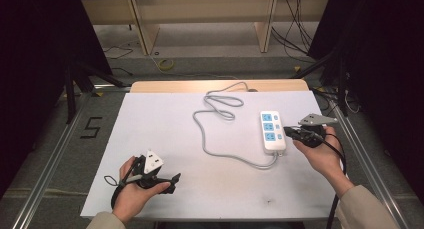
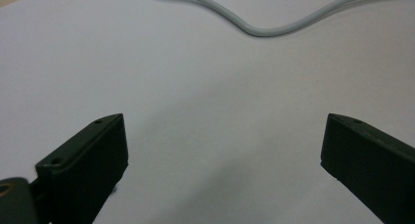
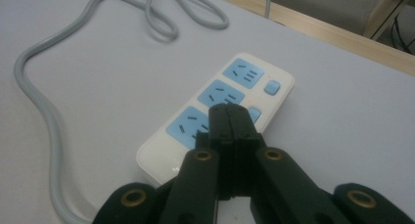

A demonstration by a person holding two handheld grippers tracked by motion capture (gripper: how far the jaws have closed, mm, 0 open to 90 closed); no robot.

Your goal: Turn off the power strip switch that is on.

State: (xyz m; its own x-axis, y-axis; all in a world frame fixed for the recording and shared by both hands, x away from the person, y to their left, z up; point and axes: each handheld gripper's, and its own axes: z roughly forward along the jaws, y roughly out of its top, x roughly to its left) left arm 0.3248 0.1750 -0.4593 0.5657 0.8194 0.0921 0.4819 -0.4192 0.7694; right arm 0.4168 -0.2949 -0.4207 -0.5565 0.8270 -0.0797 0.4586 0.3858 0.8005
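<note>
Pressing a switch on the power strip (image 3: 215,116) near the tabletop's right edge, the right hand-held gripper (image 3: 229,120), jaws pressed together, should push squarely; left hand-held gripper (image 2: 222,170) spread, idle

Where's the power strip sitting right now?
In the high view the power strip lies on the right side of the white sheet, just left of the right gripper, whose shut jaws hover over its blue sockets.
</note>
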